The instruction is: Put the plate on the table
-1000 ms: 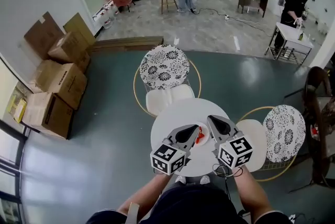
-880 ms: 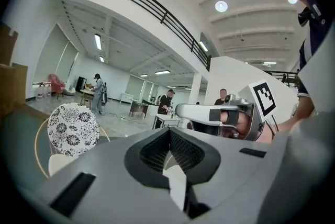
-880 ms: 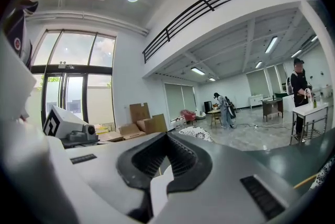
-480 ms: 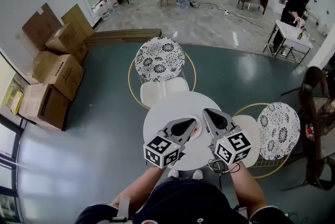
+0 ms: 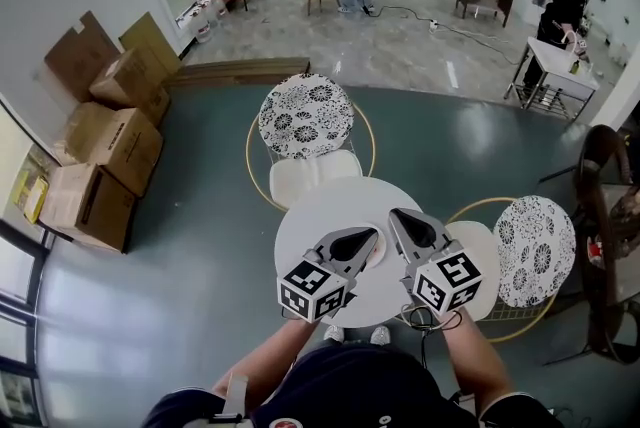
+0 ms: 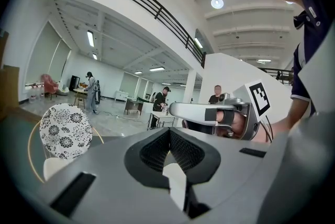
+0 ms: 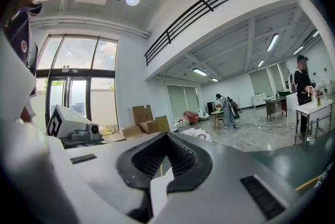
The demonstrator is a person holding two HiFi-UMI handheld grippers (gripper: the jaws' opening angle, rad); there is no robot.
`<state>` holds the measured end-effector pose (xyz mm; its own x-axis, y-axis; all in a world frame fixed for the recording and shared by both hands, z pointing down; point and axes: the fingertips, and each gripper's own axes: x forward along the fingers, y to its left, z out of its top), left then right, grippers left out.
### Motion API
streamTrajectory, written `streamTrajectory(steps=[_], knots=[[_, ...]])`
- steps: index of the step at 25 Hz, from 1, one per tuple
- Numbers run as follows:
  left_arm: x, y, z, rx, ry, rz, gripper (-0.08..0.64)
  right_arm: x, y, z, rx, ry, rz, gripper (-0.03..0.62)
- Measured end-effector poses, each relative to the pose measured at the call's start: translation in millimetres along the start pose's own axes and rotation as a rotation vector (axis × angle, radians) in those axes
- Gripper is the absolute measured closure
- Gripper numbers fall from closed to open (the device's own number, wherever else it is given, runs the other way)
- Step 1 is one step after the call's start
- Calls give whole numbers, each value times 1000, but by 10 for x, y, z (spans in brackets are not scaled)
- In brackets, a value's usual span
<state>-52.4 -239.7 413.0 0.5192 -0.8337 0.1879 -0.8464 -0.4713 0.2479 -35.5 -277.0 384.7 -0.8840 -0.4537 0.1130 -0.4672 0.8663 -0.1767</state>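
Note:
In the head view a round white table (image 5: 318, 214) stands just in front of me. Above its near half my left gripper (image 5: 368, 239) and right gripper (image 5: 398, 219) meet tip to tip. Only a pale sliver of the plate (image 5: 377, 252) shows between them. In the left gripper view the dark jaws of the left gripper (image 6: 170, 154) are shut on a white rim of the plate (image 6: 175, 185), and the right gripper (image 6: 212, 112) faces it. The right gripper view shows the right gripper (image 7: 166, 157) shut on a white edge of the plate (image 7: 158, 191). The rest of the plate is hidden.
One chair with a flower-patterned back (image 5: 305, 121) stands beyond the table, another (image 5: 535, 251) to its right. Cardboard boxes (image 5: 110, 146) are stacked at the left wall. People stand far off at other tables (image 5: 560, 56).
The head view has shifted a little. The two grippers have stayed together over the table. Less of the plate shows between them; the red item seen on it earlier is now hidden.

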Motion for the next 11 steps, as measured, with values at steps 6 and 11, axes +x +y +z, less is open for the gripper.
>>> streamTrajectory(steps=[6,11], knots=[[7,-33,-12,-1,-7,9,554,-45,-18,26,-4,-12,6,588],[30,-66,-27,0,-8,9,554,-71,-42,29,-8,-16,5,589]])
